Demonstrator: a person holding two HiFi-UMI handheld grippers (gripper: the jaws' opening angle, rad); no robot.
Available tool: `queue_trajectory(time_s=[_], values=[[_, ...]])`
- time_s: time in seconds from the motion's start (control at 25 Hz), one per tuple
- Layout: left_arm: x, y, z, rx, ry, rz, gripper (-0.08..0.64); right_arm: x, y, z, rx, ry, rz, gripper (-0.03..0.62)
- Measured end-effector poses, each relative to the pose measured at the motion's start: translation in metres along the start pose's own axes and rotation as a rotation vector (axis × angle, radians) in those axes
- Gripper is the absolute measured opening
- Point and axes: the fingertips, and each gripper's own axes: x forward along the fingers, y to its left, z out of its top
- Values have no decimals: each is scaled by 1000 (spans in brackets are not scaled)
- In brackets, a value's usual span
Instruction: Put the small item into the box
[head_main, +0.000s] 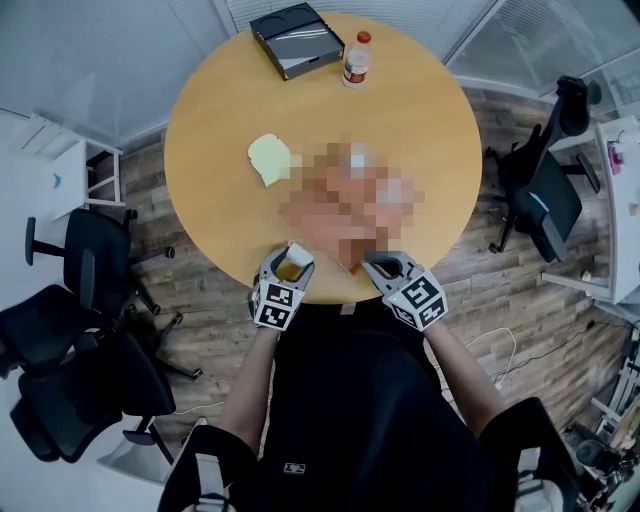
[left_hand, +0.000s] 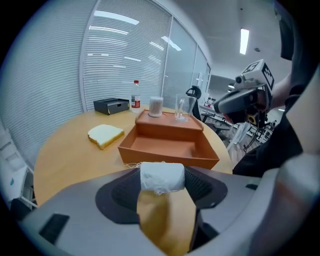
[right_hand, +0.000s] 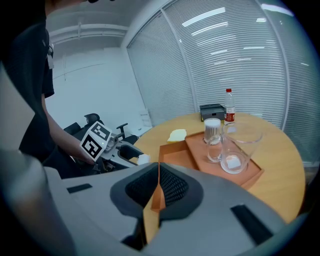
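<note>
Roll of white fabric (left_hand: 161, 177), frayed at its ends, sits clamped between the left gripper's (head_main: 290, 260) jaws over the counter's (head_main: 420, 130) near edge, just short of the open orange box (left_hand: 170, 159). Right gripper (right_hand: 158, 176) hovers alongside, jaws together and empty. In the head view the box is blurred over.

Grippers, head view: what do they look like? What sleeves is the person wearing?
Both look alike: left gripper and right gripper have light-grey bodies, dark ribbed pads on the fingers, and a white cube with black square markers each. The person wears a black short-sleeved top.
</note>
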Motion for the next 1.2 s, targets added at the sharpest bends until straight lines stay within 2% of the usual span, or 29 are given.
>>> queue_trajectory(time_s=[0.44, 1.2], values=[[-15, 9, 52, 17, -108, 20, 273, 3, -8, -13, 4, 24, -12, 6], [19, -14, 91, 128, -85, -49, 273, -6, -26, -25, 49, 33, -31, 6]])
